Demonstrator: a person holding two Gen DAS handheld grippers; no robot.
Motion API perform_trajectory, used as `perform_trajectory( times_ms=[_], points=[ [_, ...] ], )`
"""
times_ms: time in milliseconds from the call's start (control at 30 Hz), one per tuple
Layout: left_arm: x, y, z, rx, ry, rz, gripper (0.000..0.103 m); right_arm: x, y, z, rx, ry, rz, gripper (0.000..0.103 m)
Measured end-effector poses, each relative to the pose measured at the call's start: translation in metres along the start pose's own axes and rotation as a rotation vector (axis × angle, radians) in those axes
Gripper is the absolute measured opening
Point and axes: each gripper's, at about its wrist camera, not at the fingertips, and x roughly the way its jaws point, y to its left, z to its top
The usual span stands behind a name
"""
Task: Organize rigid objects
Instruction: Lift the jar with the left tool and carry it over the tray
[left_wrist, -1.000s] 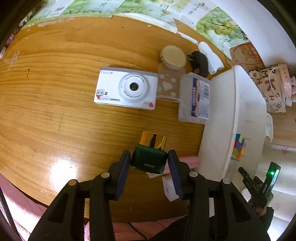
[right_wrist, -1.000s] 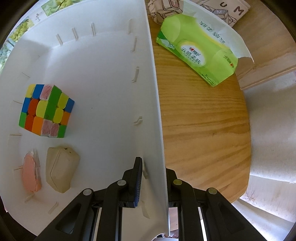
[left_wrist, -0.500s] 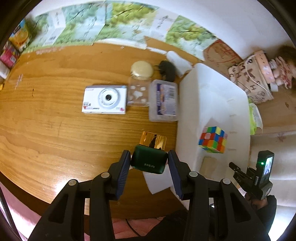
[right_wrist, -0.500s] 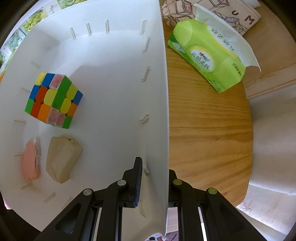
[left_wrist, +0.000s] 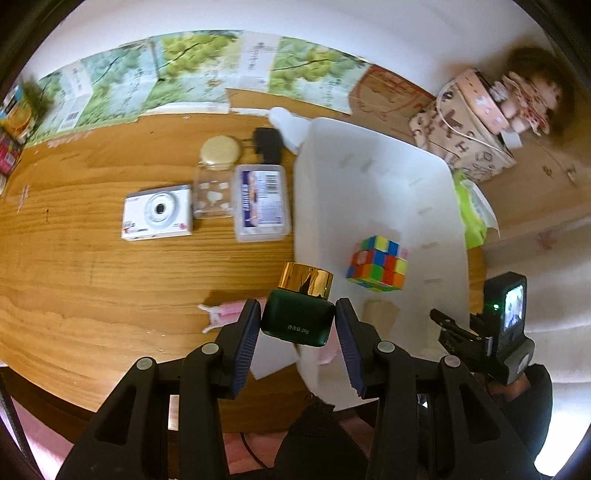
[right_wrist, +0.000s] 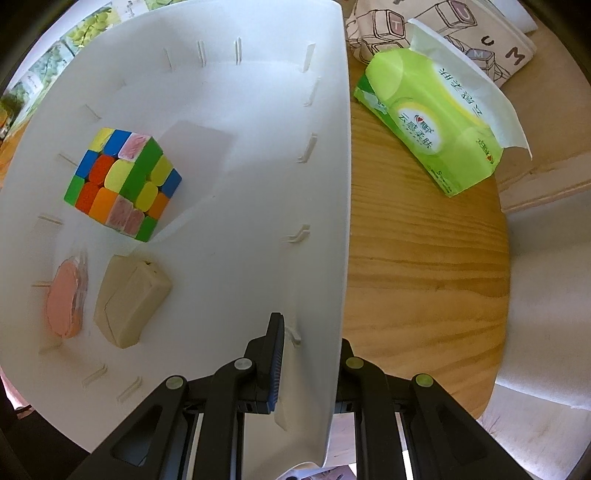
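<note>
Green tissue pack (right_wrist: 436, 125) beside patterned cloth bag (right_wrist: 461, 40) on table (right_wrist: 424, 277)

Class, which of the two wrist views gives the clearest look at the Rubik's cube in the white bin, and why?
The right wrist view: the Rubik's cube sits large and sharp inside the white bin, with three faces and individual stickers readable. The left wrist view shows it smaller and farther off, beyond the green jar held in the left gripper.

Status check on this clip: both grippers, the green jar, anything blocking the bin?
Left gripper shut on green jar, held near white bin. Right gripper clamps bin wall. Inside: cube, tan block, pink piece; floor space remains.
</note>
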Motion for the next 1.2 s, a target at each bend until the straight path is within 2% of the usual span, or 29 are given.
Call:
perform_trajectory(
  times_ms=[400, 700, 1200],
  points=[
    [-0.001, -0.058, 0.001, 0.137, -0.025, -0.056, 0.045, 0.001, 0.005, -0.001, -0.039, -0.001, 0.007, 0.016],
    [0.014, -0.091, 0.005, 0.206, -0.002, -0.105, 0.045, 0.0, 0.007, 0.003, -0.065, 0.006, 0.018, 0.016],
    [0.038, -0.122, 0.005, 0.284, 0.04, -0.163, 0.045, 0.005, 0.01, 0.008, -0.086, 0.03, 0.018, 0.016]
  ],
)
